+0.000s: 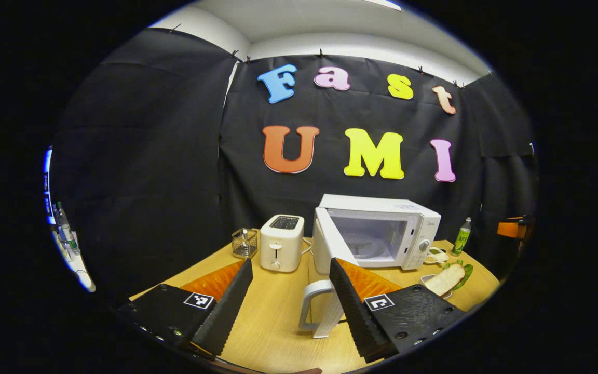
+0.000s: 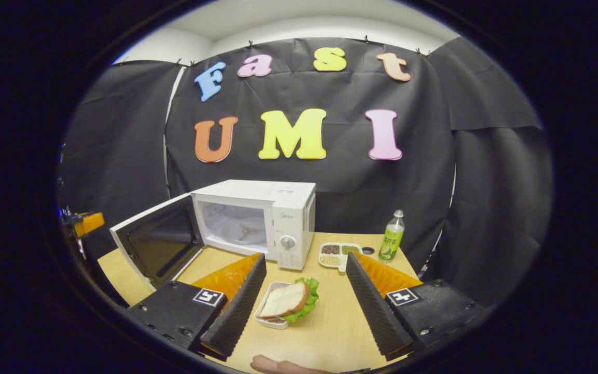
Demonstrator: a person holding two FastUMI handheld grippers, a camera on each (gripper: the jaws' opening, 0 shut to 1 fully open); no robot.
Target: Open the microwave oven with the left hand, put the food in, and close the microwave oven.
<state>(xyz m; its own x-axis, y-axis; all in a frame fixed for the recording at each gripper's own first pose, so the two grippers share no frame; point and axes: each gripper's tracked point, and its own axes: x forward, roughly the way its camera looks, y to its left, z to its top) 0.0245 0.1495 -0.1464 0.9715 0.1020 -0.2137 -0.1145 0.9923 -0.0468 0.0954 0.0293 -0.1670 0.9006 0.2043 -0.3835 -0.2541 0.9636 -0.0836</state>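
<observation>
A: Left gripper view is showing the left gripper point(image 1: 288, 296) spread wide, gripping nothing, its right finger point(image 1: 353, 304) overlapping the white door handle point(image 1: 315, 310) of the white box-shaped microwave oven point(image 1: 382, 231); whether they are touching is unclear.

B: And the right gripper point(image 2: 304, 296)?

A: Also spread wide and released, hovering over the light wooden table point(image 2: 330, 332). The bread-and-lettuce sandwich point(image 2: 289, 300) is sitting in a small white tray between its fingers, near the microwave's open door point(image 2: 156, 244).

Bright, even overhead light; sharp centre, fisheye-bent edges
</observation>
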